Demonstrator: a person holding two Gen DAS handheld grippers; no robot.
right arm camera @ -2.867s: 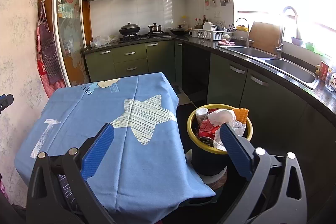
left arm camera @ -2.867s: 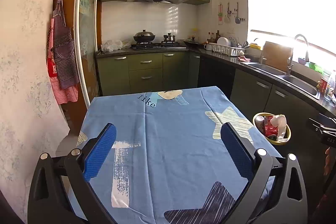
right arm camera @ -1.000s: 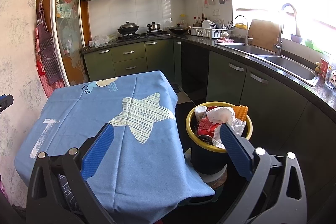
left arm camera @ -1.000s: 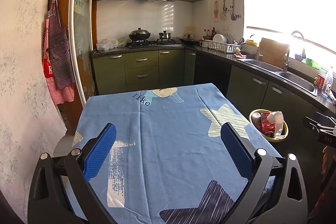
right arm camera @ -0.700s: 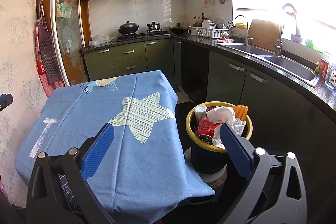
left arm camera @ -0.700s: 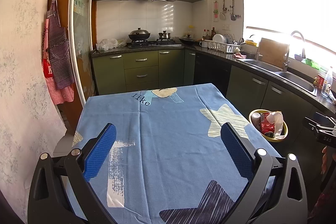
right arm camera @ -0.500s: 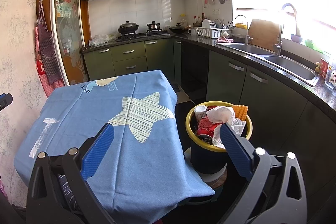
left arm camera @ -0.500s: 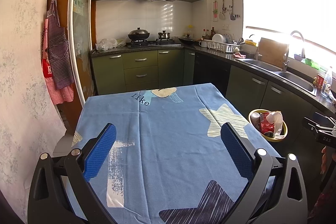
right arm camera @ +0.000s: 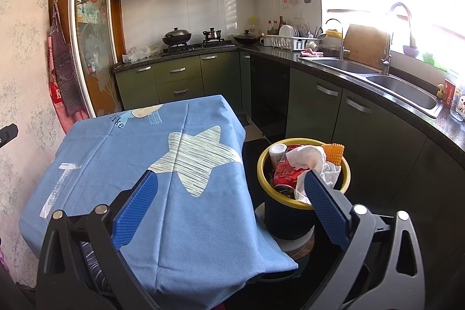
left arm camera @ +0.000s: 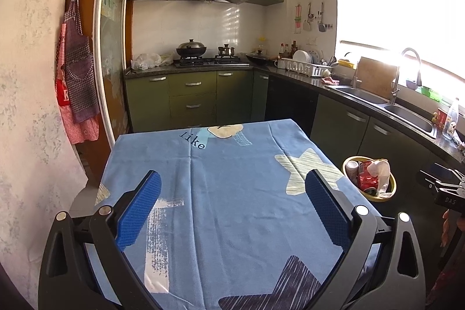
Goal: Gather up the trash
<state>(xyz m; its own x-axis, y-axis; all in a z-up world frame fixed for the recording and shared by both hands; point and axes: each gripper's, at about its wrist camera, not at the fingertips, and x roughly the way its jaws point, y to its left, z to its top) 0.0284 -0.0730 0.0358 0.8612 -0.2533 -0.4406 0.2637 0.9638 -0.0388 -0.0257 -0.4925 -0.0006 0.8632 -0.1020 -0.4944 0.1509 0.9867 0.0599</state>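
A dark trash bin with a yellow rim (right arm camera: 345,164) stands on the floor right of the table; it also shows in the left wrist view (left arm camera: 392,188). It holds a red can (right arm camera: 286,175), a white crumpled tissue (right arm camera: 308,159), a white cup (right arm camera: 277,153) and an orange piece (right arm camera: 334,151). My left gripper (left arm camera: 232,202) is open and empty above the blue tablecloth (left arm camera: 232,179). My right gripper (right arm camera: 231,199) is open and empty, above the table's right edge, its right finger over the bin.
Green kitchen cabinets (left arm camera: 191,98) and a stove with pots (left arm camera: 191,48) stand at the back. A counter with a double sink (right arm camera: 377,77) runs along the right. Aprons (left arm camera: 77,89) hang on the left wall. The bin rests on a low stand (right arm camera: 296,246).
Both views have drifted only slightly. Both grippers stay open and empty, and the bin's contents have not moved.
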